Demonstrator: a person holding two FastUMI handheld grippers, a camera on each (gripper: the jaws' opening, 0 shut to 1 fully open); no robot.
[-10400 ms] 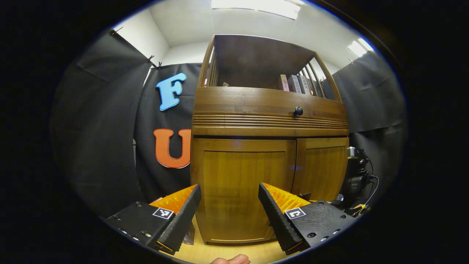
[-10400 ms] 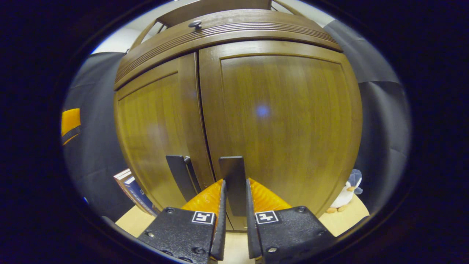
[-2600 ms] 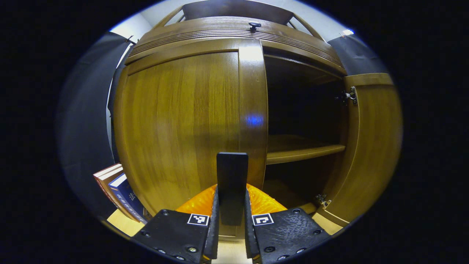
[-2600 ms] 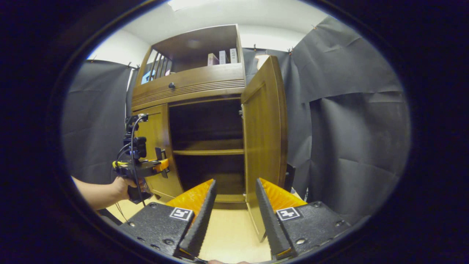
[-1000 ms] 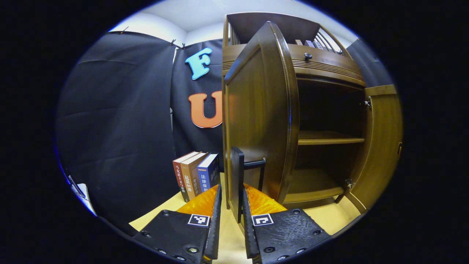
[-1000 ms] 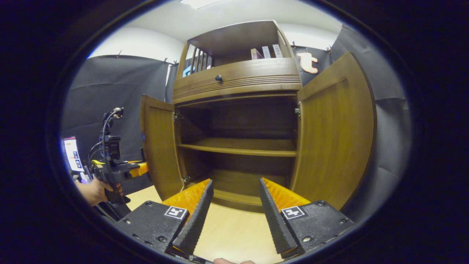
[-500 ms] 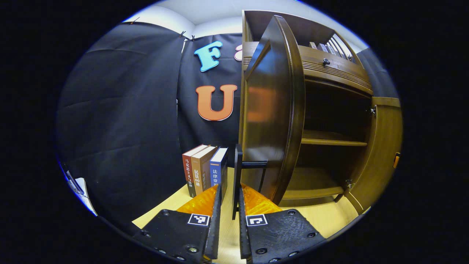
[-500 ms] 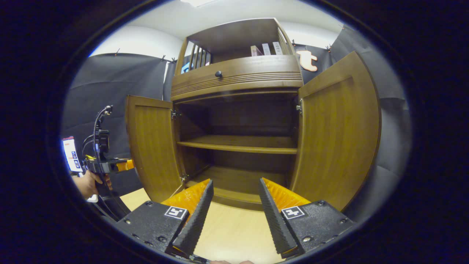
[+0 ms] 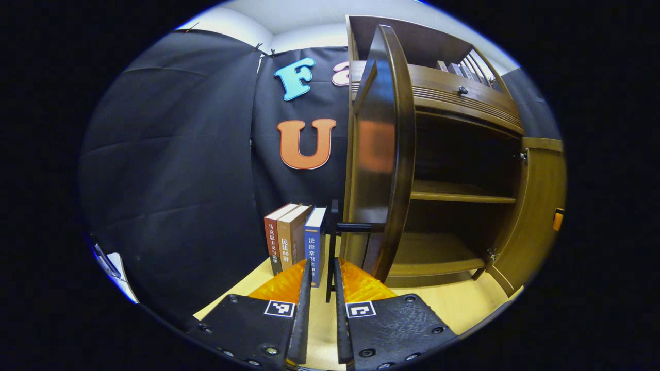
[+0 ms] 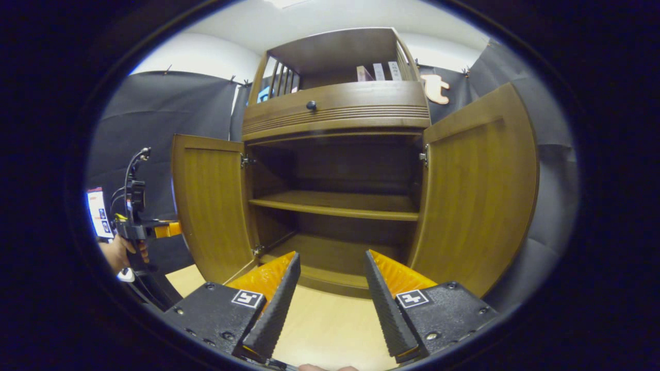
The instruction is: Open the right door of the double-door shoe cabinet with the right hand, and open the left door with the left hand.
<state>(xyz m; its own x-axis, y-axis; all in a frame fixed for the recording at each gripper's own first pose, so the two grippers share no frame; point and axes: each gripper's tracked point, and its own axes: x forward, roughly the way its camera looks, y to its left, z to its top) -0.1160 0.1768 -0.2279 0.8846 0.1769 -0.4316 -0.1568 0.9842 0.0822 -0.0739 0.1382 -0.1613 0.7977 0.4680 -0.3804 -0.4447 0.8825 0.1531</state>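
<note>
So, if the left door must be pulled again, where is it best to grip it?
Grip the dark vertical handle bar on the left door, low near its free edge, coming from the front. It stands off the panel, so the left gripper closes across it.

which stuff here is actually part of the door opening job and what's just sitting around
Part of the job:
left door, swung open
its handle, held in the left gripper
right door, swung open
right gripper, jaws apart, holding nothing
cabinet

Just sitting around:
three upright books on the floor beside the cabinet
books on the top shelf
drawer knob
</note>
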